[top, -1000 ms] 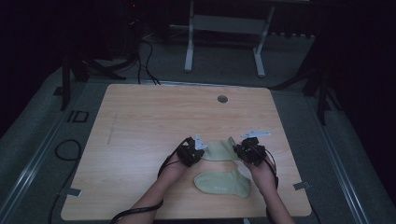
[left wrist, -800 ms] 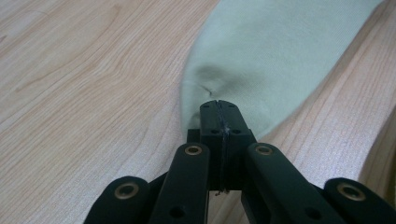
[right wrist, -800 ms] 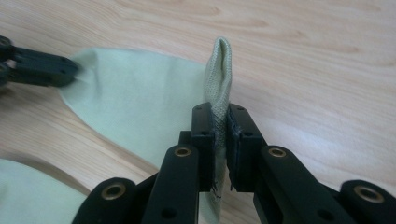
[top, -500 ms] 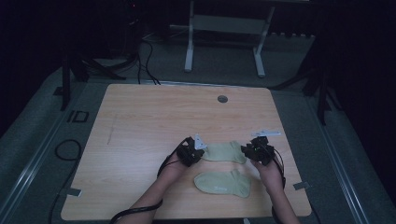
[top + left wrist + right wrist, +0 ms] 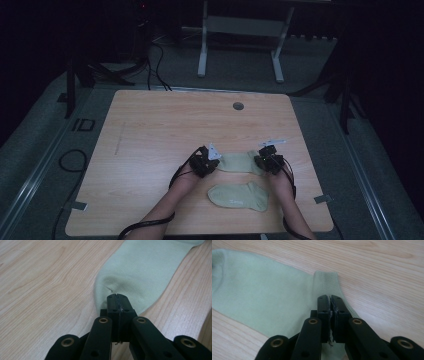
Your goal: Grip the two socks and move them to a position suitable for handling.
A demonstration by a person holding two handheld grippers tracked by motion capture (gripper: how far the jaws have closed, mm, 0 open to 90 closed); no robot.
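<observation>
A pale green sock [image 5: 240,162] lies stretched flat between both grippers on the wooden table [image 5: 165,130]. My left gripper [image 5: 209,161] is shut on its toe end [image 5: 117,286], the jaws pressed together on the cloth. My right gripper [image 5: 265,161] is shut on the ribbed cuff [image 5: 329,280] at the other end, with a sliver of fabric between the jaws. A second pale green sock [image 5: 237,196] lies flat nearer the front edge, between the person's two forearms.
A round grey grommet [image 5: 238,106] sits near the table's far edge. Beyond the table stand a white frame [image 5: 240,30] and black stands with cables on the floor. The left and far parts of the tabletop are bare wood.
The right gripper moved right and the sock went from bunched and lifted to pulled out flat between the two grippers. The left gripper barely moved.
</observation>
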